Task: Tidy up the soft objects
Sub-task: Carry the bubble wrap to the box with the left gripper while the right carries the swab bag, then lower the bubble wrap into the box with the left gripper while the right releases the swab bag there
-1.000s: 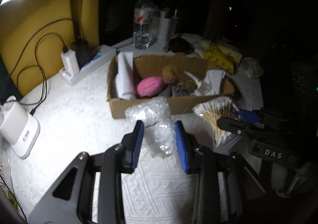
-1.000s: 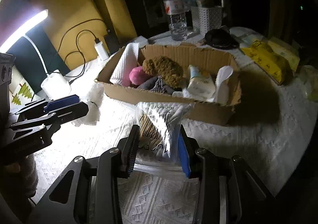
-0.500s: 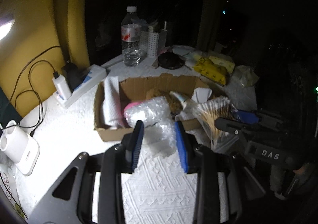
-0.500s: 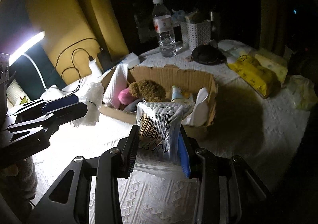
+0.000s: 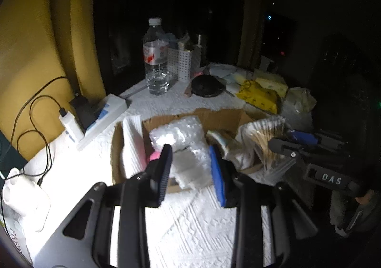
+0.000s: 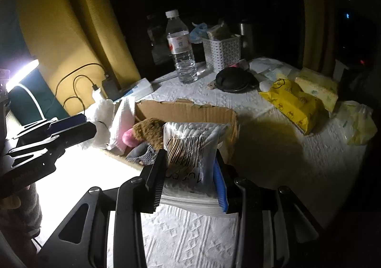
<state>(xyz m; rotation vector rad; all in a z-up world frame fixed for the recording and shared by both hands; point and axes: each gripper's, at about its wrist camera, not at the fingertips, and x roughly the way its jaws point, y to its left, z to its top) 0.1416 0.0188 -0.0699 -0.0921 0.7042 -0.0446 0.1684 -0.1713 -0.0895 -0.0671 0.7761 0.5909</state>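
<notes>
A shallow cardboard box (image 5: 115, 149) (image 6: 190, 111) sits mid-table holding a folded white cloth (image 5: 132, 141), a pink soft piece (image 6: 128, 137), a brown plush toy (image 6: 150, 130) and a grey knit item (image 6: 142, 151). My left gripper (image 5: 190, 163) is shut on a wad of bubble wrap (image 5: 183, 146), held above the box's near wall. My right gripper (image 6: 190, 168) is shut on a clear bag of cotton swabs (image 6: 190, 149), raised in front of the box's right half. In the left wrist view that bag (image 5: 264, 139) and the right gripper (image 5: 293, 144) appear at the right.
At the back stand a water bottle (image 5: 156, 58), a white perforated basket (image 6: 222, 53) and a black round case (image 6: 234, 82). Yellow tissue packs (image 6: 293, 101) and a crumpled bag (image 6: 357, 122) lie right. A power strip with chargers (image 5: 100, 115) and a white lamp base (image 5: 23, 199) sit left.
Both grippers have risen and drawn nearer the box with their loads. The bubble wrap now hangs over the box's near wall, and the swab bag covers its right part.
</notes>
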